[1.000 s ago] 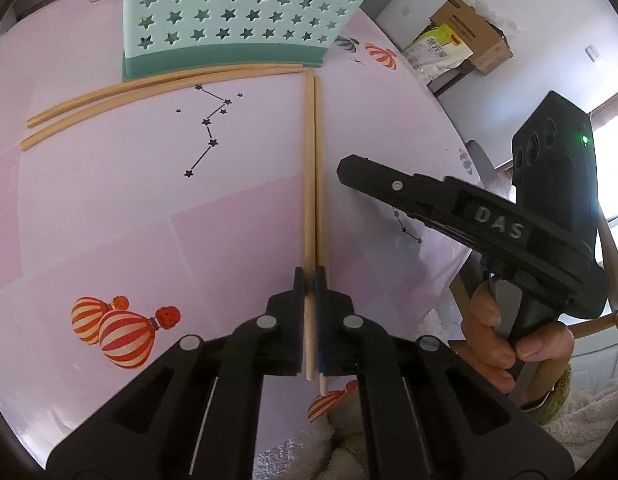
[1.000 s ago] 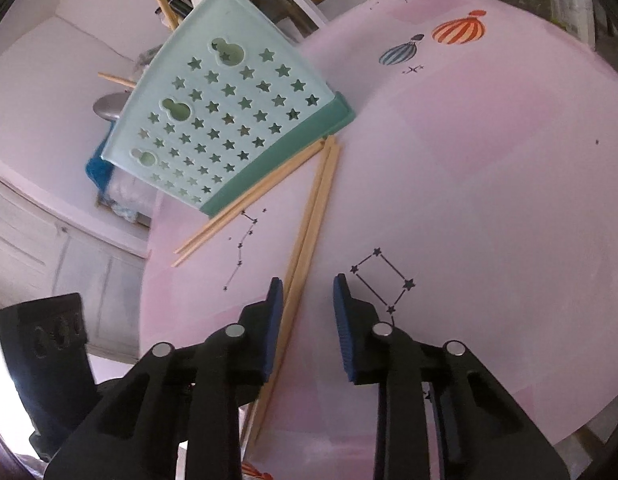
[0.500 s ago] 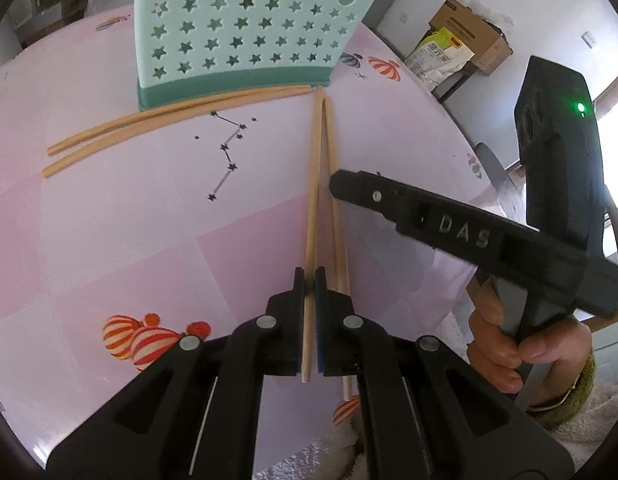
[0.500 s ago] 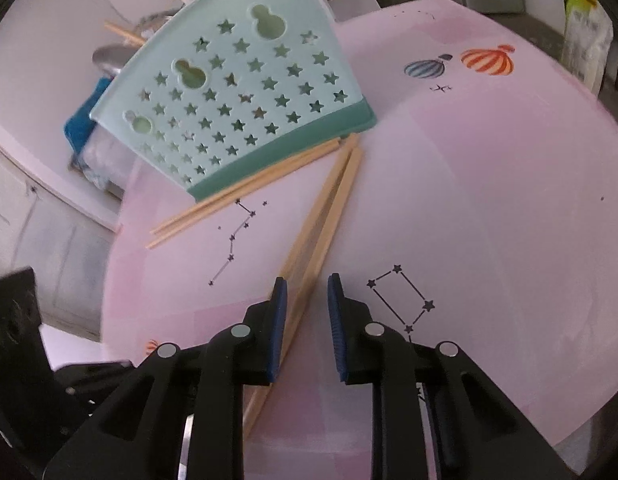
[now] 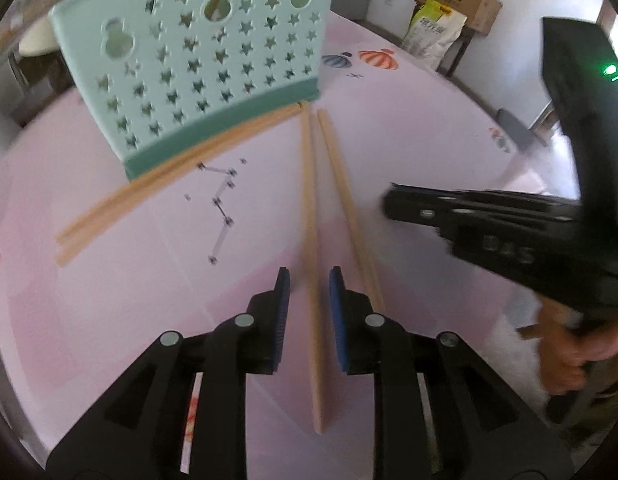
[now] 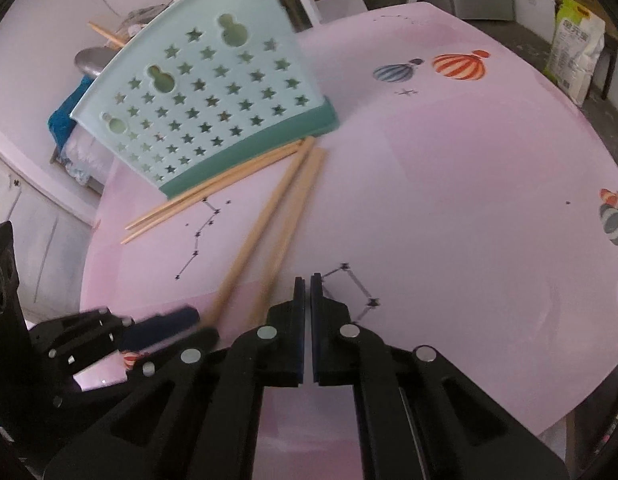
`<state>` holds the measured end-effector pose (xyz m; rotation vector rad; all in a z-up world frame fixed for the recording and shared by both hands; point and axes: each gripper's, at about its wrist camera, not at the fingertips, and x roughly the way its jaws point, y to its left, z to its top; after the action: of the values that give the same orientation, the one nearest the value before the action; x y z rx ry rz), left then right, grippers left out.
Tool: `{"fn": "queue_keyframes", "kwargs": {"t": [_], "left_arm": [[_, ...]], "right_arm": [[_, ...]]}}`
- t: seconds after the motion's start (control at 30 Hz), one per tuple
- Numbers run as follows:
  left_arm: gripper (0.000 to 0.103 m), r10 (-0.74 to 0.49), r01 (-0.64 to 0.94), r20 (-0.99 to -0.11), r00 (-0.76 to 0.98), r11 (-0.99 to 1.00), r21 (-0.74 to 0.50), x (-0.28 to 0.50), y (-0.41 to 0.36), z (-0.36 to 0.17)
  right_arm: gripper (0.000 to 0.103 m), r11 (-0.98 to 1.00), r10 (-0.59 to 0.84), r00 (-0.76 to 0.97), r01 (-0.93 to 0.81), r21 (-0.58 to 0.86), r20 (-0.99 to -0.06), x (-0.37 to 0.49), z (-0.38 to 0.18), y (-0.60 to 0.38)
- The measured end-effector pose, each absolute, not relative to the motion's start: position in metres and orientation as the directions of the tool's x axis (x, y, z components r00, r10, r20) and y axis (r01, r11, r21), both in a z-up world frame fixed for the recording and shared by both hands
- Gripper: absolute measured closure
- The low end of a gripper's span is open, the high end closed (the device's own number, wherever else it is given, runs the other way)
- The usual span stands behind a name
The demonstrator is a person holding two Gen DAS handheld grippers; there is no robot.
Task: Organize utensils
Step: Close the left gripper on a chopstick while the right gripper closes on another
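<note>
A mint utensil holder (image 5: 205, 72) with star holes stands on the pink table; it also shows in the right wrist view (image 6: 213, 104). A pair of wooden chopsticks (image 5: 177, 168) lies along its base. Two more chopsticks lie apart in front. My left gripper (image 5: 309, 276) is open around one chopstick (image 5: 311, 240) without touching it; the other chopstick (image 5: 345, 204) lies just right of it. My right gripper (image 6: 308, 280) is shut and empty, just right of these two chopsticks (image 6: 269, 232); it also shows in the left wrist view (image 5: 393, 204).
The pink table (image 6: 449, 200) has balloon and constellation prints. Its round edge runs close on the right and near side. A cardboard box and a bag (image 5: 437, 32) stand on the floor beyond.
My left gripper has opened and let go of the chopstick, which now lies on the table. My right gripper has closed. Both views have tilted up toward the holder.
</note>
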<state>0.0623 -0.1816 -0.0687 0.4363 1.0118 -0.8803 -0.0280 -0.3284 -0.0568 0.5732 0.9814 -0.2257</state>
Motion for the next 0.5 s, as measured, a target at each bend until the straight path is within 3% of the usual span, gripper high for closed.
{"fn": "queue_keyframes", "kwargs": {"t": [0.07,0.2,0.33,0.5], "left_arm": [[0.085,-0.427,0.797,-0.869,0.249,0.6,-0.066,0.066,-0.183,-0.069],[0.097,-0.411,0.779,-0.867,0.283,0.625,-0.041,0.075,-0.179,-0.068],[0.096,-0.408,0.768,-0.865,0.292,0.639,-0.042,0.081,-0.171,-0.068],[0.097,-0.396,0.77,-0.867,0.302,0.638,-0.022,0.077,-0.162,-0.068]], "right_arm": [[0.101,0.817,0.09,0.55,0.436,0.378,-0.83,-0.031,-0.058,-0.334],[0.096,0.791,0.139,0.582,0.422,0.443,-0.801,-0.032,-0.053,-0.339],[0.074,0.821,0.127,0.567,0.4,0.407,-0.814,-0.023,-0.05,-0.33],[0.075,0.886,0.05,0.515,0.372,0.275,-0.856,-0.009,-0.05,-0.309]]}}
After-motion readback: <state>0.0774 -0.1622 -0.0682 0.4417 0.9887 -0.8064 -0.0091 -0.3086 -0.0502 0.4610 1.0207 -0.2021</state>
